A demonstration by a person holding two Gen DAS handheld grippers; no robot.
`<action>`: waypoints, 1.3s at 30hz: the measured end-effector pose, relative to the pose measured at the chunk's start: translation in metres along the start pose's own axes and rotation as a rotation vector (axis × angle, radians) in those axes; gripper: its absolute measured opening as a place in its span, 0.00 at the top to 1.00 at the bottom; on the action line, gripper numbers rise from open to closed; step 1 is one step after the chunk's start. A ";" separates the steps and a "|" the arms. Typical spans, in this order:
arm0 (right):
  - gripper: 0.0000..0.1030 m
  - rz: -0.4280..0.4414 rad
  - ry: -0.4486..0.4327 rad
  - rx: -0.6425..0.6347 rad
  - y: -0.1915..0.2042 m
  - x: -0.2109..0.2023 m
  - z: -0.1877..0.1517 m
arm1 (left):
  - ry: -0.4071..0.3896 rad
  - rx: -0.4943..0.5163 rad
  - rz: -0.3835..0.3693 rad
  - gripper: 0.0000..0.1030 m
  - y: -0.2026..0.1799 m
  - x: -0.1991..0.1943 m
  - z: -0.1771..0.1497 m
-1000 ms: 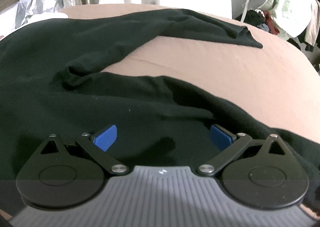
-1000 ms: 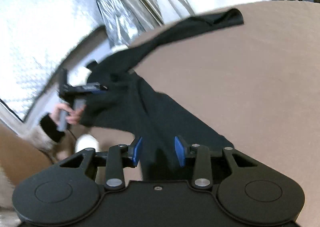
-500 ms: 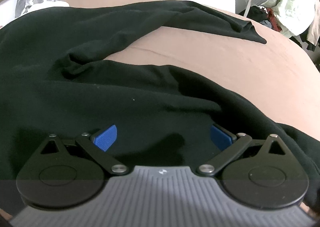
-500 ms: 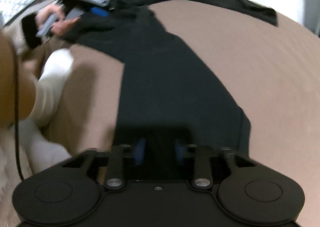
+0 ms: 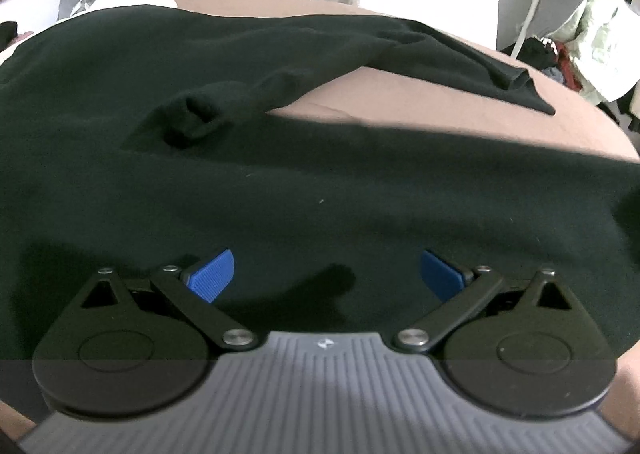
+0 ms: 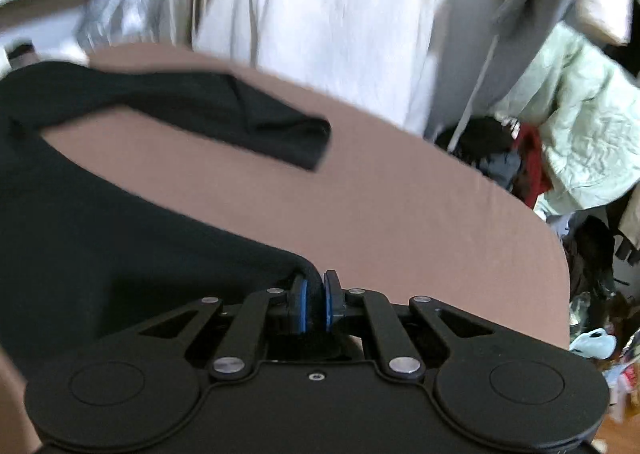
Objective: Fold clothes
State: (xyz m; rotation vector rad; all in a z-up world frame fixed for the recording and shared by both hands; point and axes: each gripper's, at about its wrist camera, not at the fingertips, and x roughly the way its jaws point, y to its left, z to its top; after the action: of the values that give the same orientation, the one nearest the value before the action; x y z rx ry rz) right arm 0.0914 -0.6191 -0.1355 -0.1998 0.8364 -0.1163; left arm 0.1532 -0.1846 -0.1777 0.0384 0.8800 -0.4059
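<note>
Right gripper pinches a black garment's edge; left gripper hovers open

The black long-sleeved top (image 5: 280, 173) lies spread on the brown-covered surface (image 6: 400, 205), one sleeve (image 6: 280, 129) stretched out toward the far side. The right gripper (image 6: 316, 308) has its jaws closed on a bunched corner of the cloth; the left gripper (image 5: 326, 280) hangs over the body of the top with jaws wide apart, holding nothing. With only one corner held, pulling could drag the whole top askew, or the thin pinch could slip free.
</note>
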 end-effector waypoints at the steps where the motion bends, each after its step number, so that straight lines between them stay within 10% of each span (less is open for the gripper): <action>1: 0.92 -0.007 0.036 -0.026 -0.004 0.017 0.010 | 0.007 0.003 0.003 0.02 0.001 0.000 0.000; 7: 0.92 -0.048 0.180 -0.175 0.000 0.096 0.041 | 0.089 -0.038 0.006 0.02 0.015 0.020 -0.003; 13: 0.90 -0.153 0.234 -0.042 0.003 0.119 0.021 | 0.172 -0.046 0.019 0.01 0.024 0.043 -0.002; 17: 0.53 -0.396 0.227 -0.094 0.012 0.107 0.026 | 0.198 0.084 0.062 0.00 0.004 0.057 -0.006; 20: 0.52 -0.394 0.166 0.079 0.003 0.079 0.055 | 0.176 0.096 0.054 0.00 -0.004 0.058 -0.006; 30: 0.36 0.195 0.001 0.800 0.006 0.036 0.117 | 0.078 0.140 0.060 0.00 -0.021 0.058 -0.010; 39: 0.36 0.391 -0.064 1.113 0.035 0.060 0.099 | 0.043 0.252 -0.262 0.10 -0.062 0.038 -0.018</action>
State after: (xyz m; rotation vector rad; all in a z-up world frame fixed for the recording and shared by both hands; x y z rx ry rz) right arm 0.2062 -0.5828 -0.1224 0.9955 0.6313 -0.1896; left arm 0.1391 -0.2506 -0.2103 0.1654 0.8744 -0.7621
